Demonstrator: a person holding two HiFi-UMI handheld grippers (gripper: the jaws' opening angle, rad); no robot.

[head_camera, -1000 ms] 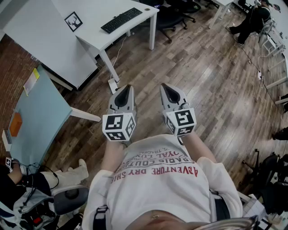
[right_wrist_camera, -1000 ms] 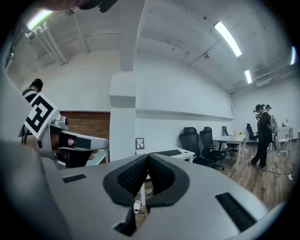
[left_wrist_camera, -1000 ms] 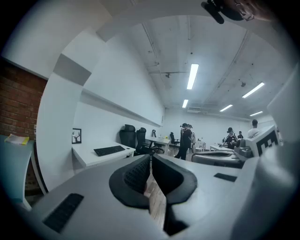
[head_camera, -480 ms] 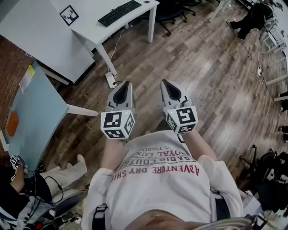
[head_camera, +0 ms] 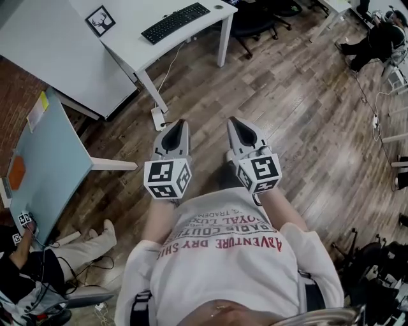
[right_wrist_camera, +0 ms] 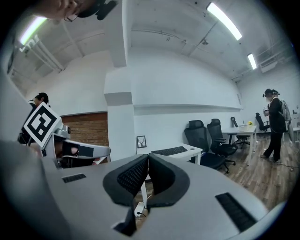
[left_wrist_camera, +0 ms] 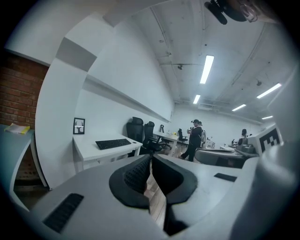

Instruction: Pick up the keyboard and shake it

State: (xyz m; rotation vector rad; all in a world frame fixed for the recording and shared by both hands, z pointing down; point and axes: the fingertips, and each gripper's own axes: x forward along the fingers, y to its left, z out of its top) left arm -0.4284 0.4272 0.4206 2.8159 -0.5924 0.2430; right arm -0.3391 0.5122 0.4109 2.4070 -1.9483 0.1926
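Observation:
A black keyboard (head_camera: pixel 175 22) lies on a white desk (head_camera: pixel 131 51) far ahead, near the top of the head view; it also shows small in the left gripper view as the keyboard (left_wrist_camera: pixel 113 143) and in the right gripper view as the keyboard (right_wrist_camera: pixel 169 151). My left gripper (head_camera: pixel 175 124) and right gripper (head_camera: pixel 234 122) are held side by side in front of the person's chest, well short of the desk, pointing toward it. Both are shut, jaws pressed together with nothing between them.
A framed picture (head_camera: pixel 100 21) stands on the desk left of the keyboard. Black office chairs (head_camera: pixel 252 19) sit behind the desk. A pale blue table (head_camera: pixel 44 165) is at the left. A power strip (head_camera: pixel 157 118) lies on the wooden floor by the desk leg. People are at the far right and lower left.
The view has shifted slightly: desk and keyboard sit a little further right and lower in the head view. Both grippers stay shut in the same place before the chest.

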